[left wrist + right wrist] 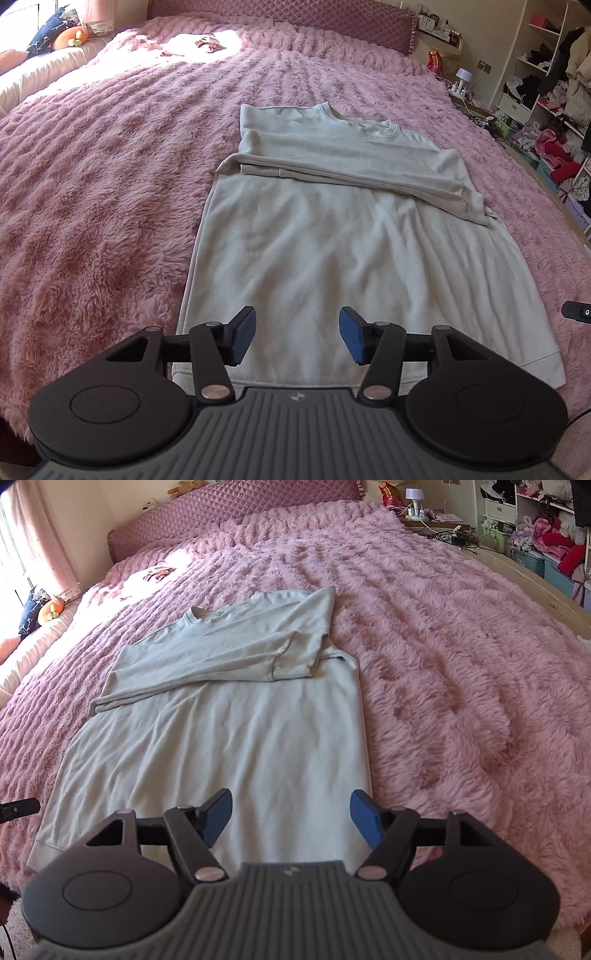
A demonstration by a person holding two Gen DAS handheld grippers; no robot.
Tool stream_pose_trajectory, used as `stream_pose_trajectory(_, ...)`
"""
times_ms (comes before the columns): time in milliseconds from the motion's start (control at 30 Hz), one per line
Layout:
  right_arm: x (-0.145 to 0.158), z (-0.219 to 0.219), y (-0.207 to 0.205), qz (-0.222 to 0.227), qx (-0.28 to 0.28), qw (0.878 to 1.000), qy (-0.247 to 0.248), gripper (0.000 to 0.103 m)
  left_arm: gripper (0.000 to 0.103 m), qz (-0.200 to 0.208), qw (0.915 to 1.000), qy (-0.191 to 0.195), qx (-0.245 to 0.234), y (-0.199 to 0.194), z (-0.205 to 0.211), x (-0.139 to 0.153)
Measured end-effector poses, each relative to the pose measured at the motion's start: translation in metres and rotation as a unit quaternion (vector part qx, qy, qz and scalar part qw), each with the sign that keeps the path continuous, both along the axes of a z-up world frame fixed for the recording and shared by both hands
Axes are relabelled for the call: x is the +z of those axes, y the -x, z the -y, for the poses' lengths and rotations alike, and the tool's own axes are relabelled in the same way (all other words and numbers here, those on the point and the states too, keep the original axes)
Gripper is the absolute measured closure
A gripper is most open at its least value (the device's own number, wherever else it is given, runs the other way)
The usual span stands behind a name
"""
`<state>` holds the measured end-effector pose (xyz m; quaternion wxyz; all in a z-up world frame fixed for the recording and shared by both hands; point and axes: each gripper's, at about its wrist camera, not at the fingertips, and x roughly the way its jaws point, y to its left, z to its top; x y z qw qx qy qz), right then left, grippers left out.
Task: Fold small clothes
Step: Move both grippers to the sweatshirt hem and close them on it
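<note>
Sweatshirt (295, 240) hem hidden behind left tool (297, 338), shelf (546, 74) contents too small to identify, bed (461, 664) cropped by frame edges

A fluffy pink blanket (110, 192) covers the whole bed, and a patch of sunlight falls on it near the quilted pink headboard (236, 513). By the window lie a dark blue pillow (50, 33) and an orange plush toy (70, 37). A white lamp (413, 496) stands beside the bed near a red bag (388, 494). On the far side are white shelves (535, 74) — full of clothes.
</note>
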<state>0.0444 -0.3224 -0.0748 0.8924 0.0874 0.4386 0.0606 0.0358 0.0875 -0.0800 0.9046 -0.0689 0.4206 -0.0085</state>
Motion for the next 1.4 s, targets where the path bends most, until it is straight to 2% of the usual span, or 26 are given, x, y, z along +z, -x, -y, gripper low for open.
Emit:
stream_pose_trajectory(100, -0.007, 0.006, 0.02, -0.007, -0.008, 1.0, 0.012, 0.035, 0.042, -0.006, 0.9998, -0.019, 0.005, 0.011, 0.003, -0.005)
stream_pose_trajectory(167, -0.011, 0.011, 0.029, -0.014, -0.015, 1.0, 0.01, 0.03, 0.042, -0.009, 0.9998, -0.017, 0.009, 0.017, 0.001, -0.007)
stream_pose_trajectory(300, -0.018, 0.02, 0.041, -0.031, -0.022, 0.999, 0.007, 0.03, 0.042, -0.02, 0.9994, -0.02, 0.018, 0.024, -0.004, -0.016)
stream_pose_trajectory(467, -0.024, 0.02, 0.047, -0.038, -0.008, 0.999, 0.034, 0.03, 0.041, -0.04, 0.9986, -0.012, 0.034, 0.03, -0.019, -0.03)
stream_pose_trajectory(567, -0.029, 0.02, 0.046, -0.041, -0.002, 0.998, 0.041, 0.03, 0.042, -0.051, 0.9962, 0.029, 0.064, 0.033, -0.042, -0.041)
stream_pose_trajectory(667, -0.036, 0.025, 0.044, -0.05, -0.011, 0.998, 0.029, 0.03, 0.044, -0.045, 0.9909, 0.075, 0.102, 0.038, -0.067, -0.049)
stream_pose_trajectory(800, -0.046, 0.029, 0.038, -0.064, -0.021, 0.998, 0.018, 0.03, 0.044, -0.046, 0.9854, 0.09, 0.137, 0.039, -0.087, -0.054)
stream_pose_trajectory(900, -0.05, 0.029, 0.036, -0.066, -0.019, 0.997, 0.018, 0.03, 0.044, -0.05, 0.9826, 0.116, 0.136, 0.039, -0.095, -0.059)
stream_pose_trajectory(1000, -0.05, 0.028, 0.034, -0.06, -0.009, 0.998, 0.008, 0.03, 0.045, -0.054, 0.9764, 0.17, 0.122, 0.035, -0.102, -0.065)
stream_pose_trajectory(1067, -0.051, 0.028, 0.034, -0.049, -0.001, 0.999, -0.004, 0.03, 0.045, -0.064, 0.9674, 0.227, 0.092, 0.031, -0.104, -0.07)
stream_pose_trajectory(1100, -0.052, 0.029, 0.033, -0.048, 0.005, 0.999, -0.012, 0.031, 0.044, -0.065, 0.9647, 0.24, 0.086, 0.03, -0.103, -0.071)
stream_pose_trajectory(1200, -0.056, 0.032, 0.03, -0.054, 0.011, 0.998, -0.035, 0.032, 0.043, -0.07, 0.9668, 0.232, 0.081, 0.025, -0.101, -0.073)
stream_pose_trajectory(1333, -0.06, 0.035, 0.027, -0.069, 0.009, 0.996, -0.064, 0.035, 0.043, -0.079, 0.9635, 0.243, 0.079, 0.017, -0.103, -0.08)
stream_pose_trajectory(1400, -0.06, 0.033, 0.026, -0.07, 0.011, 0.995, -0.067, 0.035, 0.039, -0.083, 0.9611, 0.25, 0.081, 0.014, -0.107, -0.085)
